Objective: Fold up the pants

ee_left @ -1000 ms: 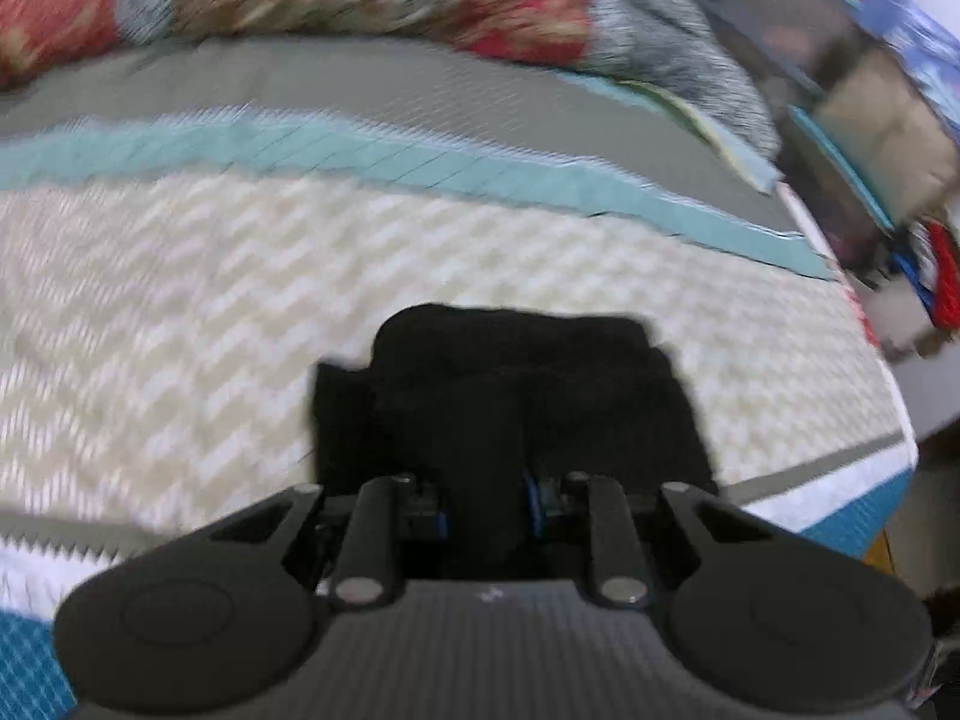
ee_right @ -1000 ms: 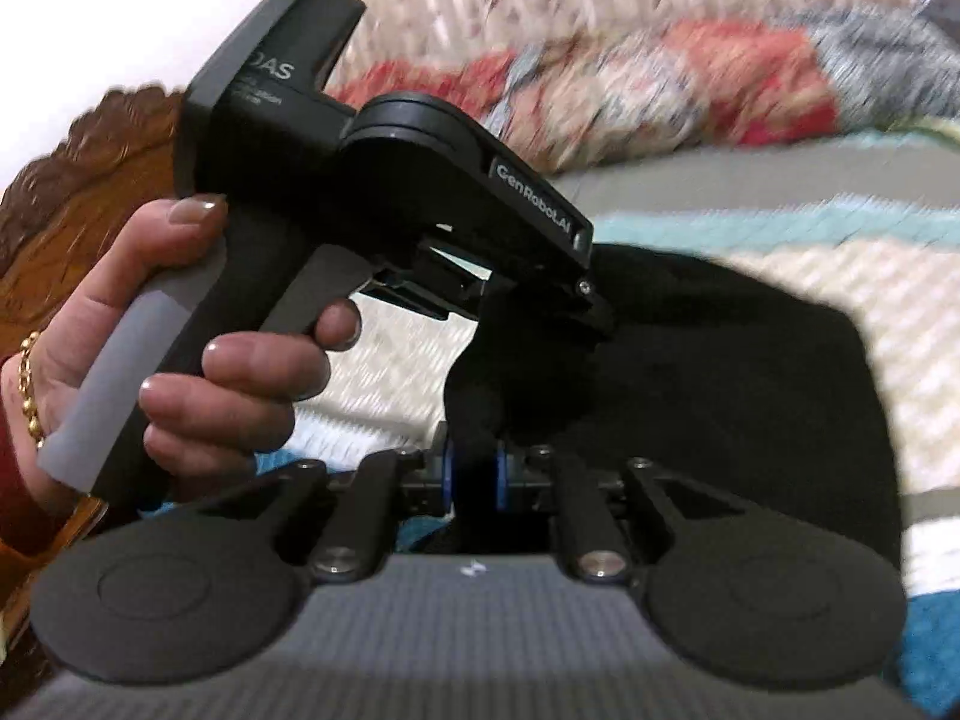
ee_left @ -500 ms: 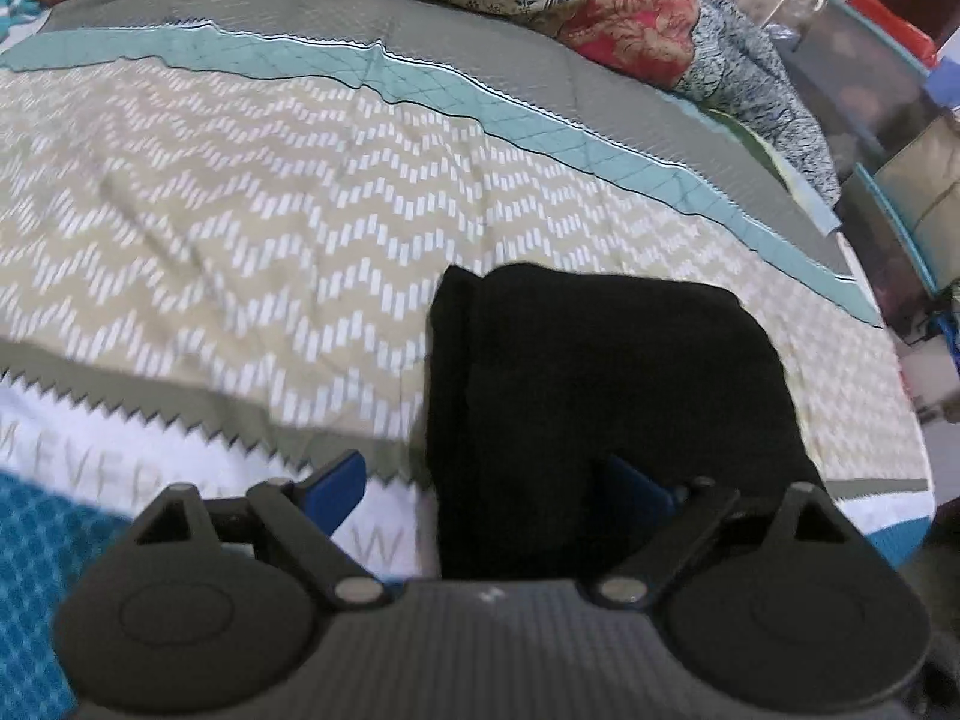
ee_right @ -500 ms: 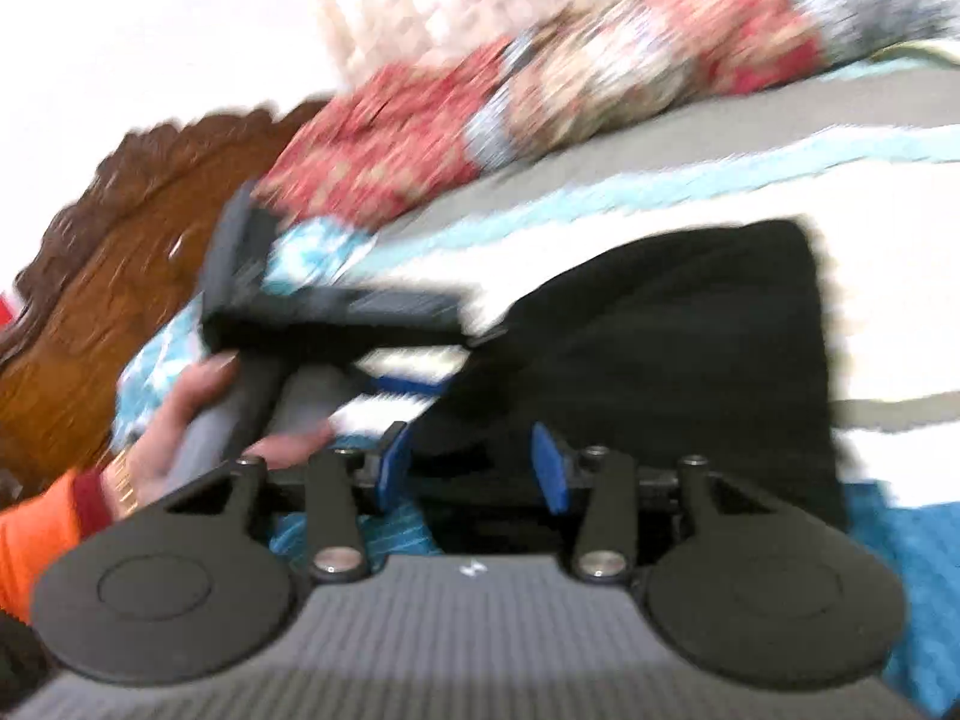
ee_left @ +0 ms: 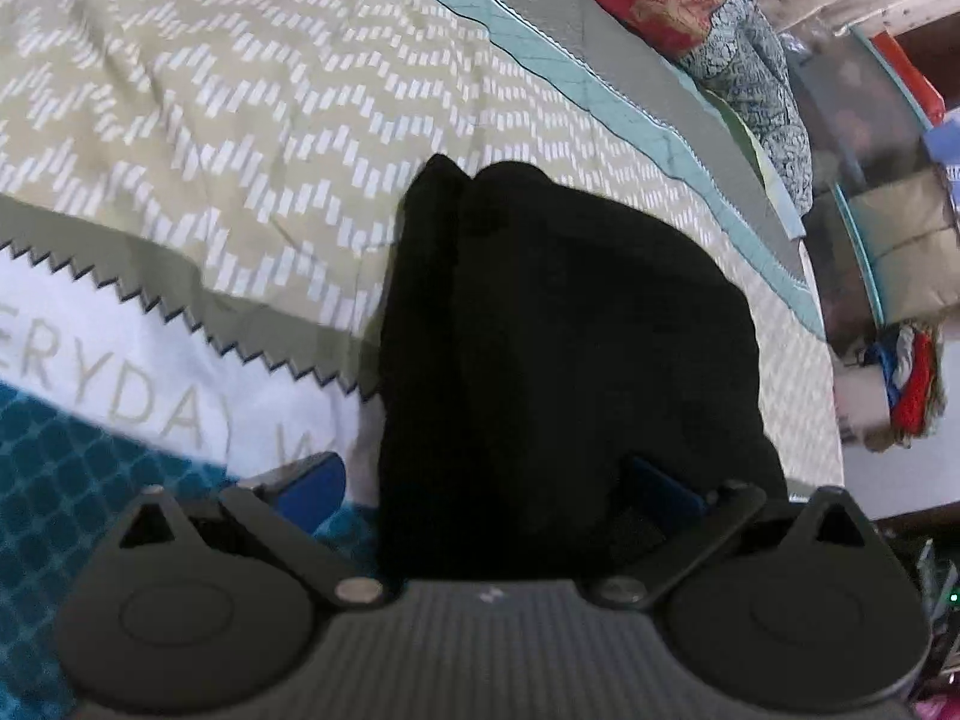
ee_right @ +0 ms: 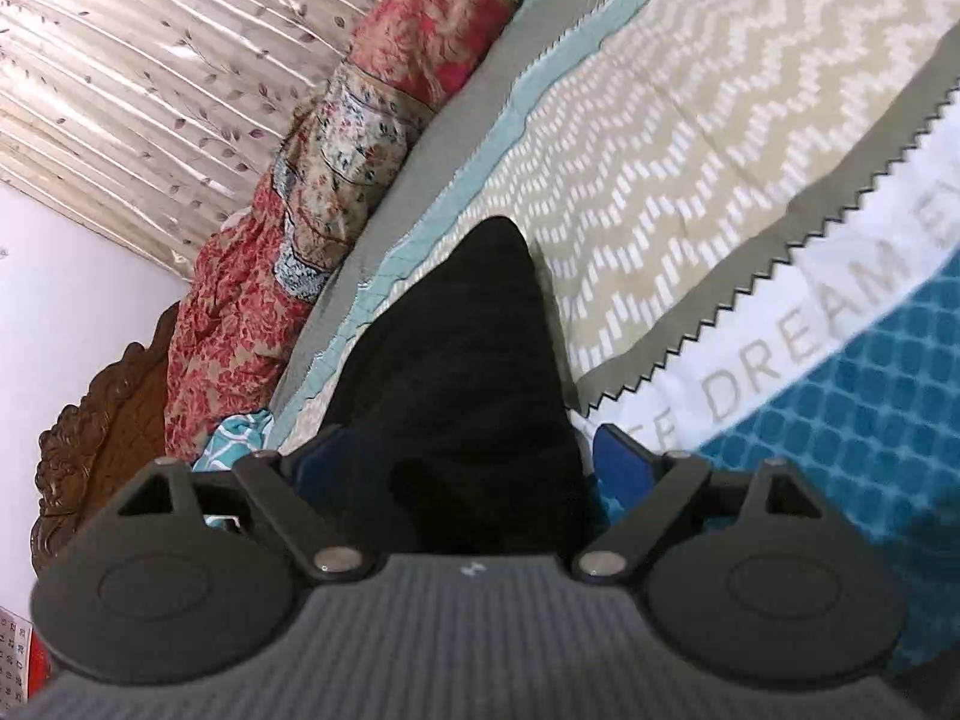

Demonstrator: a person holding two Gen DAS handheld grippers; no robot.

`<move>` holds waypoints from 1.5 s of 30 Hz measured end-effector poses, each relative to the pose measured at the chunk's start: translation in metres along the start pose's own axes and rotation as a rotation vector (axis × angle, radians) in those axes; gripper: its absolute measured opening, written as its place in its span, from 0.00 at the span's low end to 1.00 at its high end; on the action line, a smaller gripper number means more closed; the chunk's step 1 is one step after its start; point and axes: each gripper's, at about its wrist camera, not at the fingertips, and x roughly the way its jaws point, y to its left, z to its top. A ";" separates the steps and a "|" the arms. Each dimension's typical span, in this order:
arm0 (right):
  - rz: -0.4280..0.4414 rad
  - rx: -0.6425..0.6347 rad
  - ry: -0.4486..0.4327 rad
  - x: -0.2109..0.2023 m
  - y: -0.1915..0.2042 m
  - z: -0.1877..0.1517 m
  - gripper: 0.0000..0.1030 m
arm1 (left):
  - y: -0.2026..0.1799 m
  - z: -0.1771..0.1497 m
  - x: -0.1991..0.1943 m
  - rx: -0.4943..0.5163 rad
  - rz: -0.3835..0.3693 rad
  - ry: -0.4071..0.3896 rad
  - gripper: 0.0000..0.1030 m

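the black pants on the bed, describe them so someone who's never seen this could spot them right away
Start at the bed, covered by a bedspread with beige-and-white zigzags, a grey sawtooth band and a blue edge. On the zigzag part, reaching onto the blue edge, lies a folded bundle, the black pants. They are the only plain black thing there; everything around them is patterned or coloured.

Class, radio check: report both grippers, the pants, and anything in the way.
Left gripper open, jaws just opened, pads clear of cloth. Right gripper open, likewise just released. Black pants lie folded on the bedspread. Nothing in the way.
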 end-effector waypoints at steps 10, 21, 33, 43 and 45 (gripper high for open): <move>-0.020 -0.109 0.096 0.046 0.009 -0.014 0.93 | -0.007 -0.014 0.015 0.105 -0.053 -0.020 0.99; 0.064 -0.586 -0.039 0.050 0.121 0.058 0.29 | -0.093 0.066 -0.037 0.296 -0.081 -0.222 0.38; 0.008 -0.711 -0.324 0.181 0.121 0.206 0.30 | -0.162 0.248 0.055 0.432 0.083 -0.459 0.43; -0.230 -0.463 -0.209 0.220 0.042 0.199 0.80 | -0.127 0.233 0.130 0.346 0.406 -0.365 0.72; -0.254 -0.466 -0.237 0.203 0.051 0.190 0.80 | -0.137 0.226 0.119 0.350 0.443 -0.364 0.70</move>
